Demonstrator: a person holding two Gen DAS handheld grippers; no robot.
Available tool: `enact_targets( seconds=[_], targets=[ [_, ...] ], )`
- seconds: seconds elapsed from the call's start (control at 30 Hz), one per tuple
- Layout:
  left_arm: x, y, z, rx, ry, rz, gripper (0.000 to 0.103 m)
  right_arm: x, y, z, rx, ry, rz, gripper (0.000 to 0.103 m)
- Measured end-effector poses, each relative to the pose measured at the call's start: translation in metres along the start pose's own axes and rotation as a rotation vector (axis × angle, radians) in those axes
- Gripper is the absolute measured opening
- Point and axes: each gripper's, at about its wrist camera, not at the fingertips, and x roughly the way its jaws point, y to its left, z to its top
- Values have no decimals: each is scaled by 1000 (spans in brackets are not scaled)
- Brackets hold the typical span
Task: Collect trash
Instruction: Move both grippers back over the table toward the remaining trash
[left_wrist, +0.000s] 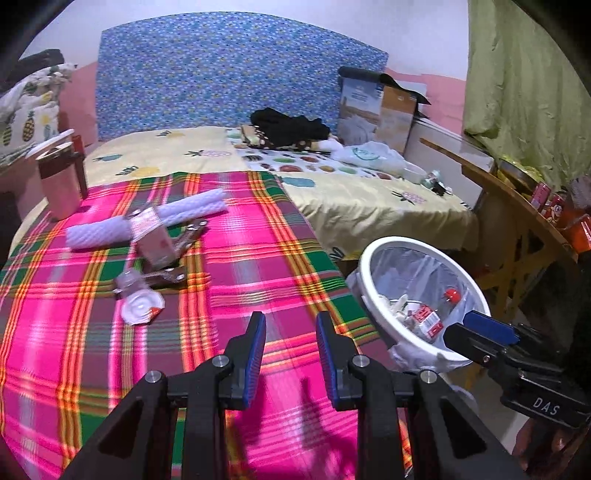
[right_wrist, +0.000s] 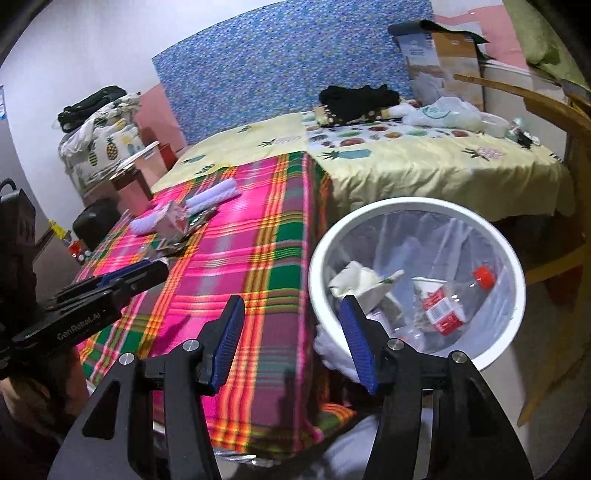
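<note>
Right wrist view: the right gripper (right_wrist: 291, 339) is spread and empty; the bin (right_wrist: 417, 206) sits at two o'clock. The left gripper (left_wrist: 291, 345) is partly spread, empty, above the plaid cloth (left_wrist: 240, 258).

Both views are evenly and brightly lit from overhead, with saturated colour on the plaid cloth (left_wrist: 229, 295). Finger shadows fall on the cloth just below and between the jaws of the left gripper (left_wrist: 291, 354). Motion blur smears the cloth pattern ahead of the jaws, worse to their left. Fisheye distortion bends all edges; black vignette fills the corners. No strong glare observed.
</note>
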Motion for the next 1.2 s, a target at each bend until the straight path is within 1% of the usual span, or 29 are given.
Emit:
enact_targets(
  seconds=[0.17,0.47,0.8,0.93,1.07,1.2],
  targets=[
    [-8,17,-11,-20,11,42,28,4,17,-6,-23,23,28,55],
    [-16,48,-29,-57,47,108,28,6,35,-5,-59,19,52,55],
    [-23,75,-35,-79,57,172,28,10,53,1,-86,11,72,55],
    [-26,81,-34,-90,48,175,28,11,59,3,-98,7,84,55],
    [-27,86,-31,-106,45,152,28,12,63,6,-113,1,96,55],
    [-27,86,-29,-89,45,163,28,15,67,11,-122,4,89,55]
  ],
)
